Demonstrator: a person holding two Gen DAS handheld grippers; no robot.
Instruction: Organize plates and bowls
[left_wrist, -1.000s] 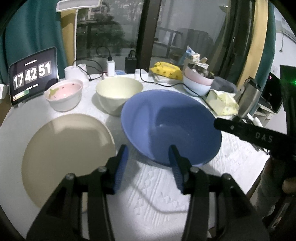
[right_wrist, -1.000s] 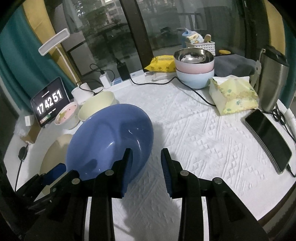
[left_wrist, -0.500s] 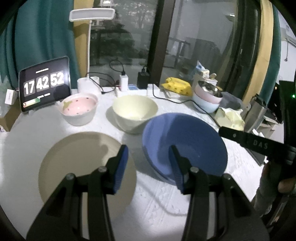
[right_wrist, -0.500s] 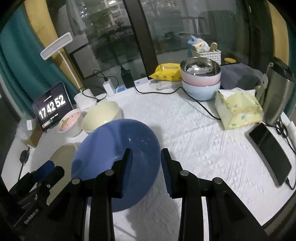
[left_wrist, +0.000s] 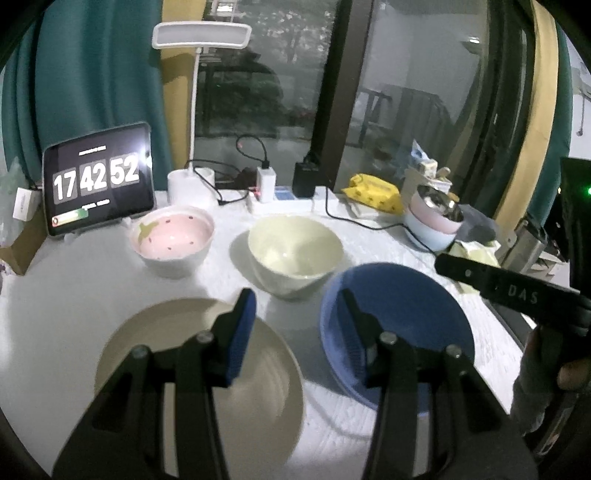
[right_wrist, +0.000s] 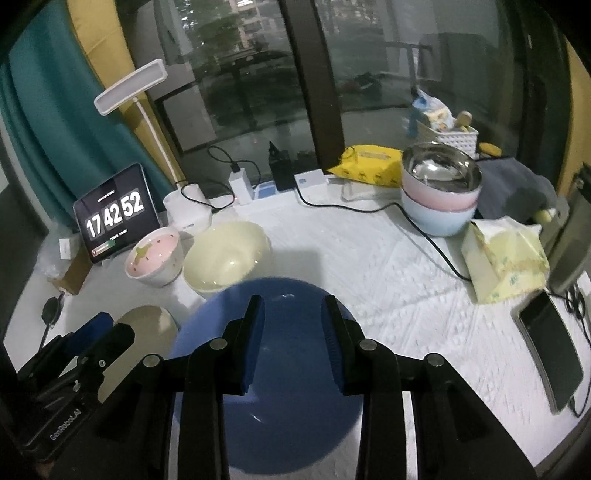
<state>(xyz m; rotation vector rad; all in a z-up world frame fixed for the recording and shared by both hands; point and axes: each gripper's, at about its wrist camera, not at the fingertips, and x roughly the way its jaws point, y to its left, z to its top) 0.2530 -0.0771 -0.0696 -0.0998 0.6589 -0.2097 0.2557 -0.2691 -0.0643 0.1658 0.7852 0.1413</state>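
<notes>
With both the left gripper (left_wrist: 295, 328) and right gripper (right_wrist: 291, 332) apart and empty, a careless descent could knock the blue bowl (right_wrist: 280, 387) into the cream bowl (right_wrist: 227, 258).

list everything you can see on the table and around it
plate: 1, beige, front left
big bowl: 1, blue, front centre
plain bowl: 1, cream, behind the blue one
strawberry bowl: 1, pink inside, left of the cream one
stacked bowls: 3, steel on pink on pale blue, back right
tablet clock: 1, black, back left
desk lamp: 1, white, back
wipes pack: 1, yellow, back
tissue pack: 1, pale yellow, right
phone: 1, dark, right edge
left gripper: black, blue pads, open, empty
right gripper: same, open, empty
</notes>
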